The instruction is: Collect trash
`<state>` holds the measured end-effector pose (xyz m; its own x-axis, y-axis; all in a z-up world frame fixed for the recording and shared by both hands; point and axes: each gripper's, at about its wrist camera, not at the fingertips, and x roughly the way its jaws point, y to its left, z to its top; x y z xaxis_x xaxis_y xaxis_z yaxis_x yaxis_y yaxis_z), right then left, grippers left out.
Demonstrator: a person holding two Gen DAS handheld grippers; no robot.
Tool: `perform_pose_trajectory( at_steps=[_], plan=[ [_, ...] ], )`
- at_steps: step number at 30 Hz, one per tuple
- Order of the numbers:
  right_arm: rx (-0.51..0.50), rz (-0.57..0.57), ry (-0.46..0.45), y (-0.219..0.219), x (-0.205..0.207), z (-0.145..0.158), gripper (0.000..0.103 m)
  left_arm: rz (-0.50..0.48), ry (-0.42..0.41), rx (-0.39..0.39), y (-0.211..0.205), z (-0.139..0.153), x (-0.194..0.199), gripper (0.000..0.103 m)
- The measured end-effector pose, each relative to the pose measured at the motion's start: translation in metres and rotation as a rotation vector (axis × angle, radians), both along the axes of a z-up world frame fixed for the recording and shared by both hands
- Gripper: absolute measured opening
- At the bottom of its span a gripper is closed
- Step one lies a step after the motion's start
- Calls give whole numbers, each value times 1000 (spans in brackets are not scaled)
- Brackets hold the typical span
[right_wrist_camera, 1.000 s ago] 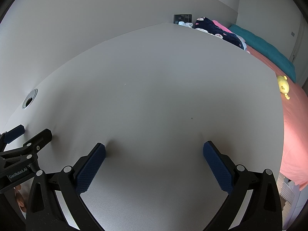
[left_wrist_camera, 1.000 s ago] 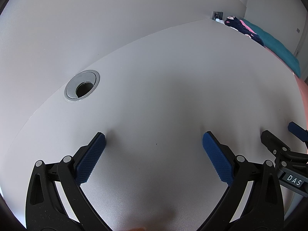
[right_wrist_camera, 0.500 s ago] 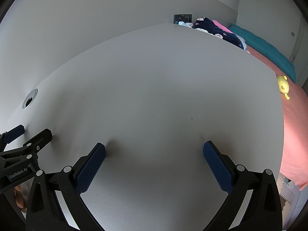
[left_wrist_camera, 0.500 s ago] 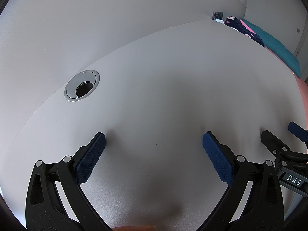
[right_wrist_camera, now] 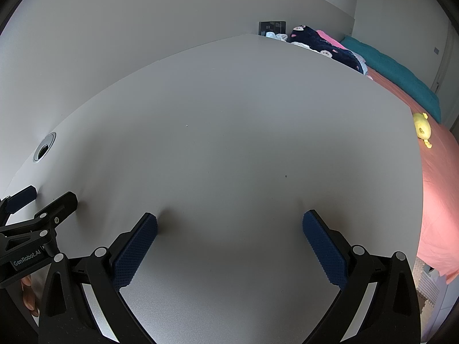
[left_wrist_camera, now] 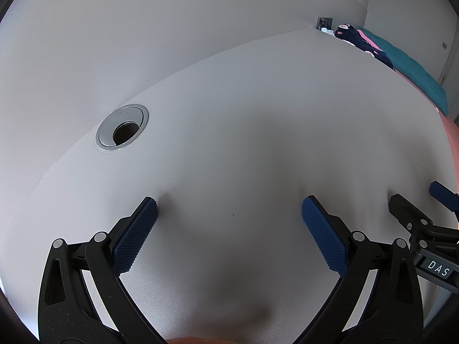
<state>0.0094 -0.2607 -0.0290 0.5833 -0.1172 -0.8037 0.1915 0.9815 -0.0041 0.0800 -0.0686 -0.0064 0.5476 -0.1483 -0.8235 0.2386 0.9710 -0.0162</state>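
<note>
Resting low over a bare grey table (left_wrist_camera: 258, 132), left gripper (left_wrist_camera: 229, 218) with its blue-padded fingers (left_wrist_camera: 134, 238) spread wide and nothing between them. Same for the right gripper (right_wrist_camera: 229, 226): fingers (right_wrist_camera: 324, 246) far apart, holding nothing, tips close to or on the tabletop, contact not clear. Set side by side, each showing at the edge of the other's view: right gripper's black frame with a "DAS" label at the right edge of the left wrist view, left gripper's frame marked "GenRobot.AI" at the lower left of the right wrist view. Fingertips of a hand (right_wrist_camera: 28, 292) just visible under that frame.

No trash visible anywhere on the table in either view; only two tiny dark specks on the surface, too small to identify. Round metal cable grommet (left_wrist_camera: 122, 131) with a dark hole near the table's back edge, ahead and left of the left gripper, close to the pale wall (left_wrist_camera: 143, 28).

Beyond the table's right edge, a bed with a pink sheet (right_wrist_camera: 436, 189), a teal cover (right_wrist_camera: 396, 71) along the far side, a dark patterned bundle of fabric (right_wrist_camera: 324, 44) at the far corner, and a small yellow plush toy (right_wrist_camera: 422, 129) lying on the pink sheet. Dark wall plate (right_wrist_camera: 272, 27) behind the table's far corner.
</note>
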Motion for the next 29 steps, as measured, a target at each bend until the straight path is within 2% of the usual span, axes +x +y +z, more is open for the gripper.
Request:
perform_pose_trajectory(
  at_steps=[29],
  plan=[
    [0,0,0,0,0,0,101,-1,-2,-1,2,-2,-1,97]
  ],
)
